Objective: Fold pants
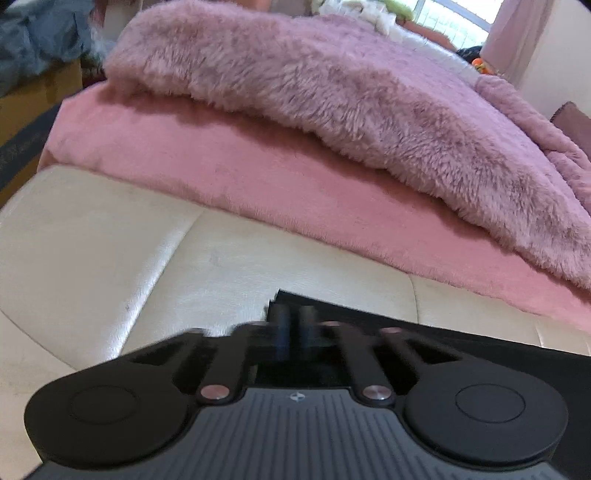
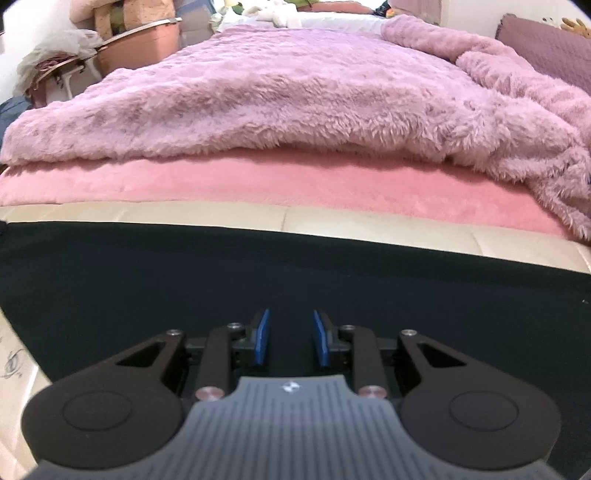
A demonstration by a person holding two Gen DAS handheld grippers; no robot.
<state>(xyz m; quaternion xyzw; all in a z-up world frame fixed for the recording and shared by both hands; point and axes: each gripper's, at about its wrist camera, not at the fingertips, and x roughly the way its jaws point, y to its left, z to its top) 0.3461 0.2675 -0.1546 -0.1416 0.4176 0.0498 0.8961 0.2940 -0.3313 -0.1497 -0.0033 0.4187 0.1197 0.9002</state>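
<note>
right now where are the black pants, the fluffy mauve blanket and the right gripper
black pants (image 2: 258,266): right wrist view, flat middle of the fabric
fluffy mauve blanket (image 2: 280,99): right wrist view, top surface
right gripper (image 2: 290,338): right wrist view, between blue pads

Ahead of us stretches a bed: a cream padded footboard nearest, then a pink sheet, then a shaggy mauve blanket. Far off to our right we catch a bright window, pale curtain, and purple cushion.
</note>
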